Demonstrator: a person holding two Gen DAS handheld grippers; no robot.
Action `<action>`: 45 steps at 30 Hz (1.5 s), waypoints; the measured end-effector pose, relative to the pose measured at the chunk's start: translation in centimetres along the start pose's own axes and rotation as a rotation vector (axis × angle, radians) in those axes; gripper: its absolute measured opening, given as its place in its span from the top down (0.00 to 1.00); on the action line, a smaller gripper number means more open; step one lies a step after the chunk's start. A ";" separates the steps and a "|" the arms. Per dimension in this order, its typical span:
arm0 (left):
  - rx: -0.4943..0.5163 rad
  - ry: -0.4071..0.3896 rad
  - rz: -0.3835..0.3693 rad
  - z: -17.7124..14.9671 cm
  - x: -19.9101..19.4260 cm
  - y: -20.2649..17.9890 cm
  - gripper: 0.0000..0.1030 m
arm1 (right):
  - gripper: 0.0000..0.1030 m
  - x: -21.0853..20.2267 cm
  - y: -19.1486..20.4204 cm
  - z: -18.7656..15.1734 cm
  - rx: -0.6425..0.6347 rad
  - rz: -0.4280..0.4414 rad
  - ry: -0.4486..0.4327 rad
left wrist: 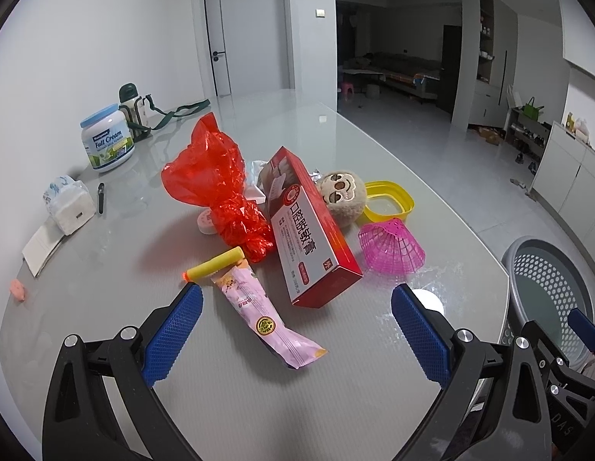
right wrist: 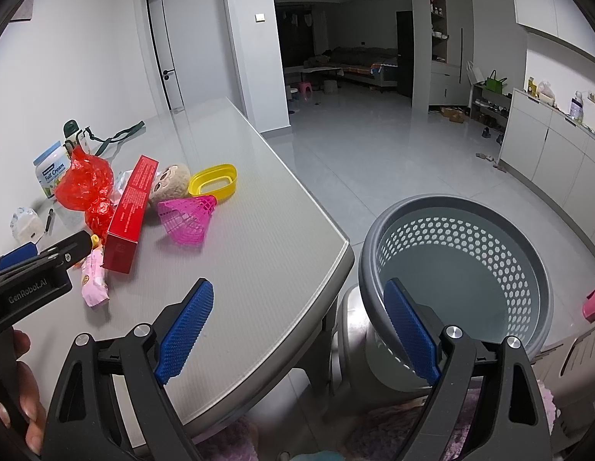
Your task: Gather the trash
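The pink wrapper (left wrist: 267, 317) lies flat on the grey table (left wrist: 228, 403), directly between and just ahead of the left gripper (left wrist: 297, 330), whose blue-padded jaws are spread wide and hold nothing. Its long axis runs from about 11 o'clock, where the top end touches a yellow foam tube (left wrist: 214, 266), down to about 5 o'clock, where a crimped end points back toward the right-hand jaw. That slant matters — the jaws open left to right, so they would close across the wrapper's narrow width rather than along its length. The left gripper is plainly the nearer one; the right gripper (right wrist: 299, 330), jaws likewise spread and empty, hangs past the table's edge with the grey perforated basket (right wrist: 527, 253) at its 2 o'clock.

The wrapper looks like thin, glossy film, flattened and slippery, so I judge it needs a low pinch close to the tabletop.

Outward from it: at 12 o'clock sits a red cardboard box (left wrist: 314, 230), long and rigid, tilted up against the pile. At 11 o'clock a crumpled red plastic bag (left wrist: 220, 180) stands knotted and crinkly — light, easily crushed. Behind the box are a round plush toy (left wrist: 343, 196), a yellow plastic ring-shaped lid (left wrist: 389, 201) and, at 1 o'clock, a pink mesh cone (left wrist: 391, 247), stiff and open-latticed. Far at 10 o'clock stand a milk powder tub (left wrist: 107, 138) and a tissue pack (left wrist: 68, 203), probably not trash.
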State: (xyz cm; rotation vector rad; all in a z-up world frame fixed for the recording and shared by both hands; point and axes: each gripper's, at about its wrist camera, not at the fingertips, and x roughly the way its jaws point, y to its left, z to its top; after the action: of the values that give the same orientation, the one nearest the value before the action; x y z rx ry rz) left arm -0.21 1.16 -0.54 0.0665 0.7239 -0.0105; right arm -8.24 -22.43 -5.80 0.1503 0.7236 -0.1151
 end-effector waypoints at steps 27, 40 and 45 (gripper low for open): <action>-0.005 0.003 0.003 -0.3 0.0 -0.1 0.06 | 0.16 0.0 0.1 0.0 0.000 0.007 -0.006; -0.062 -0.006 0.106 0.0 1.0 4.6 0.06 | 0.16 3.2 1.7 1.2 -0.018 0.118 0.022; -0.096 0.008 0.133 0.4 2.1 6.9 0.06 | 0.16 5.6 3.4 2.2 -0.046 0.147 0.051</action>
State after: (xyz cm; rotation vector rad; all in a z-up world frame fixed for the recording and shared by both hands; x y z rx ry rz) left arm 1.86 8.04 -1.23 0.0223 0.7262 0.1517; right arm -2.11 -19.76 -7.62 0.1622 0.7630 0.0464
